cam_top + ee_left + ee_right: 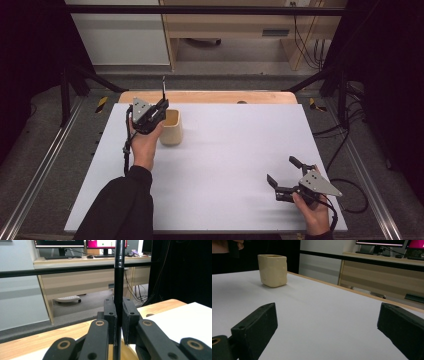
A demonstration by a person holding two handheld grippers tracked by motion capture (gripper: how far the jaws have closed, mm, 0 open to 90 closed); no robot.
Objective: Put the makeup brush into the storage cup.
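Observation:
A thin black rod (163, 86) stands upright in my left gripper (163, 104), whose jaws are shut on it. In the left gripper view the rod (119, 277) runs straight up between the two pads, with the gripper (119, 312) clamped on its lower part. Just right of that hand a beige square cup (171, 127) rests upright on the white table top (230, 150); the rod hangs above the cup's far left rim. My right gripper (281, 170) is low over the table's near right corner, open and empty. Its own view has the gripper (327, 315) pointing toward the cup (272, 270).
A strip of wooden table edge (210, 96) runs along the far side of the white top. Black frame bars (200, 10) and posts surround the table. Cables (350, 195) lie on the floor at the right. A wooden desk (75, 277) with monitors stands beyond.

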